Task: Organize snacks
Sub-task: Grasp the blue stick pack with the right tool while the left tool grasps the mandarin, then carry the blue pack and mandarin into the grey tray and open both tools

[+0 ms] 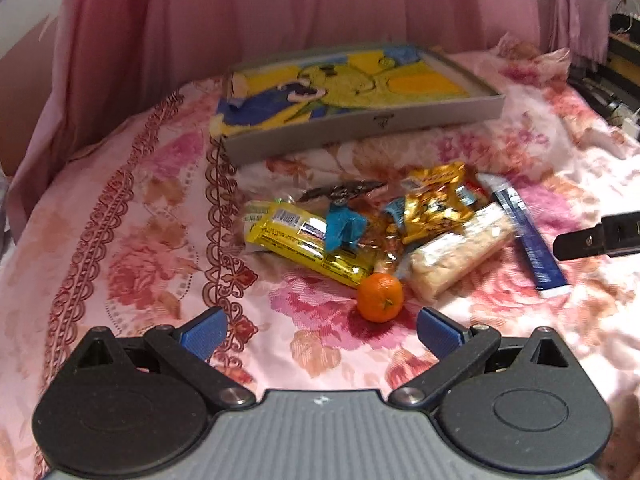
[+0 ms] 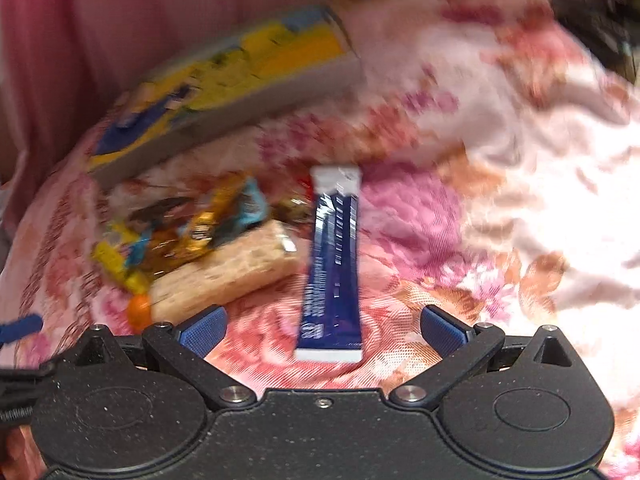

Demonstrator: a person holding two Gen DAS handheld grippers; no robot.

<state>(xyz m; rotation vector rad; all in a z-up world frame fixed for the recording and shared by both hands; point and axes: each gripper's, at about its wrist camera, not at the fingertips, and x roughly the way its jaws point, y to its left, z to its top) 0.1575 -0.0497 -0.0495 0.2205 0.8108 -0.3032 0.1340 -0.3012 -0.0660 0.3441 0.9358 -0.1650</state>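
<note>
Two grippers hover over a floral bedspread (image 1: 120, 240), both with jaws spread wide and holding nothing; the left gripper (image 1: 320, 332) faces a tangerine (image 1: 379, 297) lying just ahead of its blue fingertips (image 1: 204, 330); the right gripper (image 2: 322, 330) frames the near end of a blue stick pack (image 2: 332, 268), which lies lengthwise between its fingers without touching either; beyond the tangerine sits a loose heap of snacks, a yellow bar (image 1: 304, 246) at left, a pale rice bar (image 1: 460, 256) at right, a gold pouch (image 1: 440, 204) and a dark wrapper (image 1: 344, 192) behind them; the stick pack rests just beside the rice bar at the heap's right edge; farther back, apart from the heap, lies a shallow grey tray (image 1: 360, 128) with a yellow-and-blue cartoon print inside; pink curtains (image 1: 280, 8) hang behind; the right wrist view is blurred.
</note>
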